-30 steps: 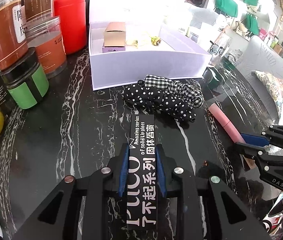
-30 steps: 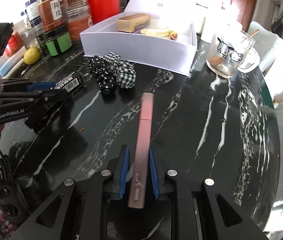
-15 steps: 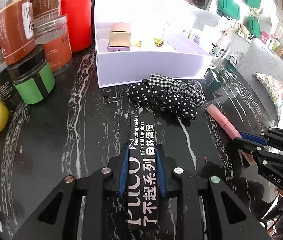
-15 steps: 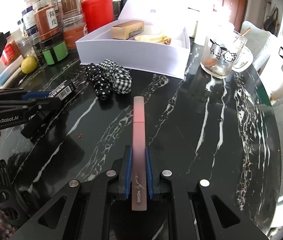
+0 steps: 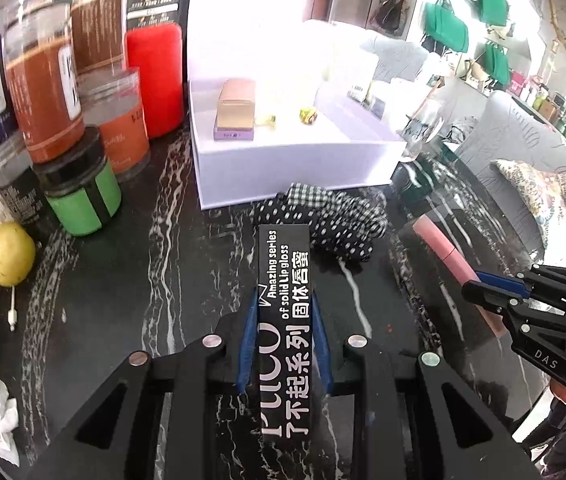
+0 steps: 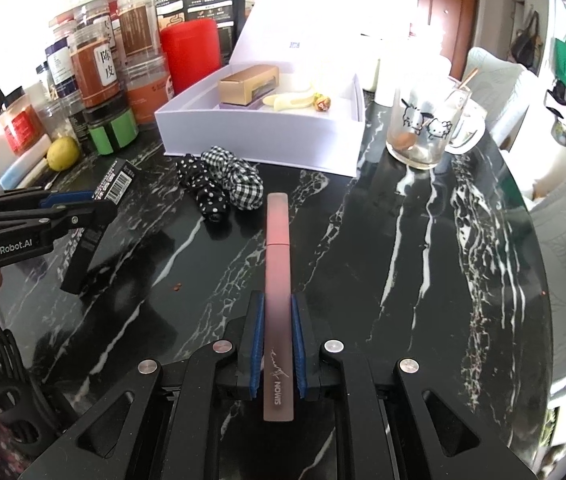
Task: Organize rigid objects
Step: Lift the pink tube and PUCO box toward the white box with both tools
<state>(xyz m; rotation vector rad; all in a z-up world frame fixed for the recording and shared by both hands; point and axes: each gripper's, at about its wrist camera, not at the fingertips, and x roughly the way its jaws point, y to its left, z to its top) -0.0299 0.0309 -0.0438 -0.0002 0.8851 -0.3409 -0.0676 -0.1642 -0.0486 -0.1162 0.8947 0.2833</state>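
Nearest the lens, the left gripper [image 5: 283, 320] has its fingers [image 5: 247, 340] pinching the black lip gloss box [image 5: 285, 320] lengthwise, while the right gripper [image 6: 277, 336] clamps the pink tube [image 6: 278, 280] the same way — both appear lifted off the dark marbled surface [image 6: 403, 260]. The step in hand looks like carrying each to the open white box [image 6: 259, 136] beyond. Judging from here, pass over the spotted and checked scrunchies [image 6: 223, 184] lying just before its front wall, keep the two grippers apart, and lower into bare floor beside the gold carton [image 6: 249, 84] — clear of the glass mug [image 6: 423, 128].
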